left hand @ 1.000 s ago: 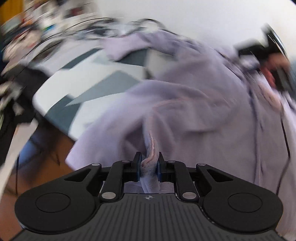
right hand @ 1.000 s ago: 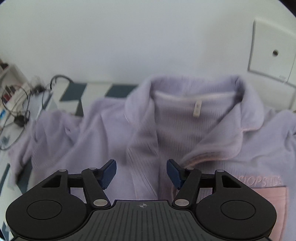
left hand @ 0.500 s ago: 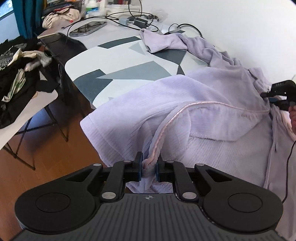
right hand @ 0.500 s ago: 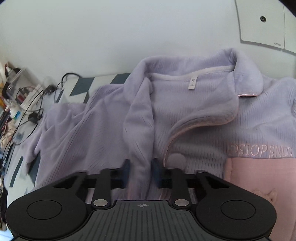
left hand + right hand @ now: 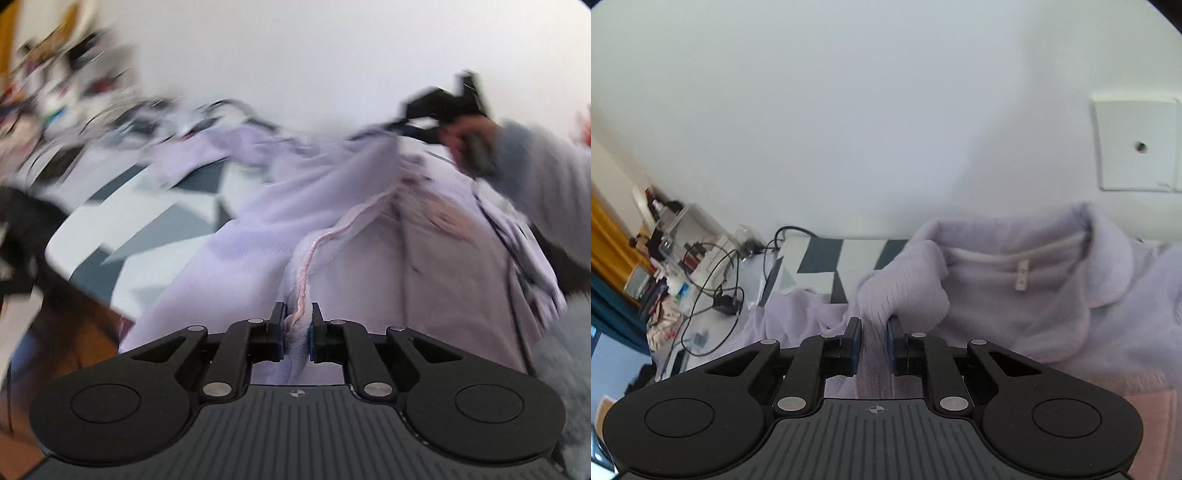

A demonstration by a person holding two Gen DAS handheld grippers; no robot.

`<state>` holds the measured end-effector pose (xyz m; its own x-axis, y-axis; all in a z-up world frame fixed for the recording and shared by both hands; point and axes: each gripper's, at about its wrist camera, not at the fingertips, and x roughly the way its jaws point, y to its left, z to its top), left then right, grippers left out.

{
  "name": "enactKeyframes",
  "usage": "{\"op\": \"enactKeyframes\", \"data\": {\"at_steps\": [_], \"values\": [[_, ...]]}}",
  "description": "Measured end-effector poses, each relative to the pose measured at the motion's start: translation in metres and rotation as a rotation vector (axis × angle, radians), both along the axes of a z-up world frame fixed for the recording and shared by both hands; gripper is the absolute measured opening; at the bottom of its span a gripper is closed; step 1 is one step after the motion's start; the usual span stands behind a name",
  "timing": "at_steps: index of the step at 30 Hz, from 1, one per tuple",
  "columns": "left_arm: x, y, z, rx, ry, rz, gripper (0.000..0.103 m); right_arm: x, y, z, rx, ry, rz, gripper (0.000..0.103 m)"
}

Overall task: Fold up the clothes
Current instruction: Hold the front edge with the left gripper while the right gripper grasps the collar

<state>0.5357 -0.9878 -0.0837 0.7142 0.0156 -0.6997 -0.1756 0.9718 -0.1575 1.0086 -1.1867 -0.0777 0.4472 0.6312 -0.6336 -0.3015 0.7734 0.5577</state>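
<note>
over the patterned table [image 5: 92, 236], toward twelve o'clock from the left gripper [image 5: 298, 325], the lilac fleece top [image 5: 280, 221] hangs lifted and stretched between both tools; the left gripper's jaws are pinched almost closed on the pink-piped front edge [image 5: 314, 251]; the right gripper [image 5: 873, 341], seen at one o'clock in the blurred left view, has its jaws nearly together on a bunched fold just below the collar [image 5: 1015, 266], which sits at one o'clock in its own view; a sleeve trails onto the table near cables [image 5: 713, 280] at ten o'clock; my worry: thick, slippery fleece could slide out of either narrow pinch, or the trailing sleeve could snag those cables, leaving the fold crooked.
</note>
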Motion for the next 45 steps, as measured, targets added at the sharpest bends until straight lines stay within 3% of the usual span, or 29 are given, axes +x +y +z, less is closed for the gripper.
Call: {"op": "enactKeyframes", "data": {"at_steps": [3,5,15,20,24,27,31,32,37,44,45], "values": [[0.004,-0.013,-0.009,-0.039,0.026,-0.048,0.012,0.003,-0.020,-0.013,0.070,0.114,-0.081,0.013],[0.008,-0.021,-0.014,-0.050,0.036,-0.074,0.012,0.003,-0.025,-0.022,0.054,0.137,-0.114,0.012],[0.027,-0.050,0.029,-0.136,-0.093,-0.341,0.012,-0.009,-0.047,0.002,-0.047,0.001,-0.111,0.012],[0.047,-0.078,-0.006,-0.137,0.074,-0.545,0.012,-0.002,-0.037,-0.010,-0.166,-0.009,-0.107,0.012],[0.060,-0.078,-0.050,-0.176,0.195,-0.565,0.012,0.001,-0.027,-0.038,-0.312,-0.042,-0.096,0.012],[0.066,-0.078,-0.071,-0.201,0.248,-0.559,0.012,-0.017,-0.034,-0.040,-0.329,-0.058,-0.084,0.015],[0.067,-0.078,-0.072,-0.210,0.221,-0.553,0.012,-0.041,-0.043,-0.043,-0.351,-0.080,-0.067,0.050],[0.067,-0.077,-0.071,-0.213,0.211,-0.553,0.012,-0.048,-0.045,-0.043,-0.357,-0.085,-0.063,0.053],[0.066,-0.073,-0.068,-0.213,0.190,-0.595,0.012,-0.079,-0.058,-0.046,-0.380,-0.109,-0.048,0.055],[0.062,-0.074,-0.050,-0.121,0.120,-0.779,0.012,-0.201,-0.124,-0.035,-0.155,-0.008,-0.264,0.055],[0.062,-0.072,-0.047,-0.112,0.102,-0.794,0.012,-0.225,-0.127,-0.035,-0.187,-0.019,-0.293,0.055]]}}
